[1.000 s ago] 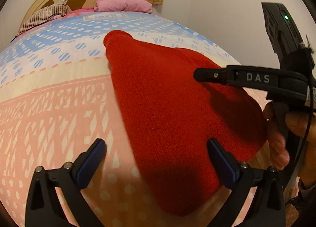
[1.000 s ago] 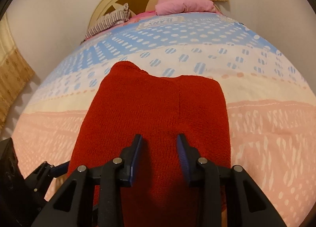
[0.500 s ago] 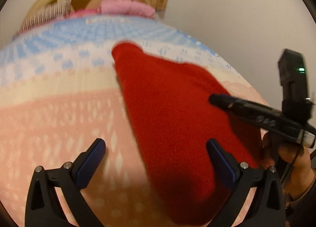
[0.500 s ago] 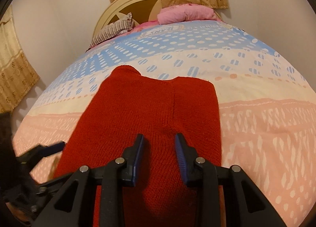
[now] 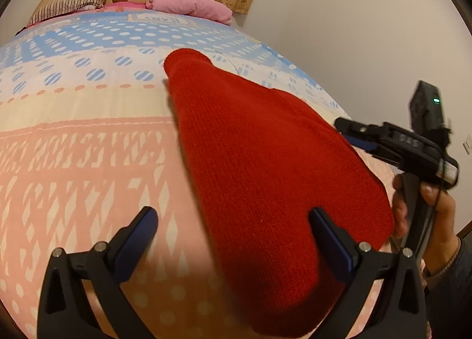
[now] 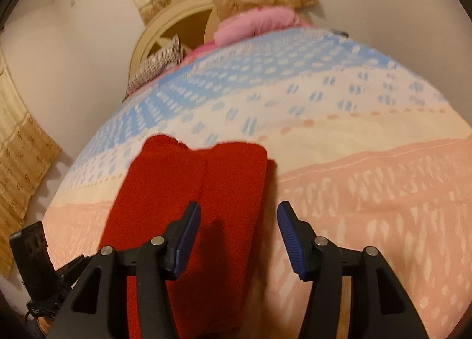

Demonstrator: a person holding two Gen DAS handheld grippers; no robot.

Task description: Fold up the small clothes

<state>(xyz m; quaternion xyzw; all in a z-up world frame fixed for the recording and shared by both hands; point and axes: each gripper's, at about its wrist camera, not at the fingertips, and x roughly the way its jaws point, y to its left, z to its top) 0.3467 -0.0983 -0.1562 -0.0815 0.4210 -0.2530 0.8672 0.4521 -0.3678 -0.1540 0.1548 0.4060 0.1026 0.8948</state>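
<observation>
Only from the left wrist view is the right gripper (image 5: 351, 138) seen from outside, lettered "DAS", at mid right. Both tongs are spread wide, empty. Centrally, the red knit garment (image 5: 265, 176) is laid on the bedspread (image 5: 73, 161); the left gripper (image 5: 233, 238) is held above it.

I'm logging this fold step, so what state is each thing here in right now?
Red knit garment: folded lengthwise, lying flat on the bed, held by neither gripper.
Left gripper: open, empty.
Right gripper: open, empty, over the garment's right edge.
Bedspread: spread flat.
Pink pillow: at the headboard.
</observation>
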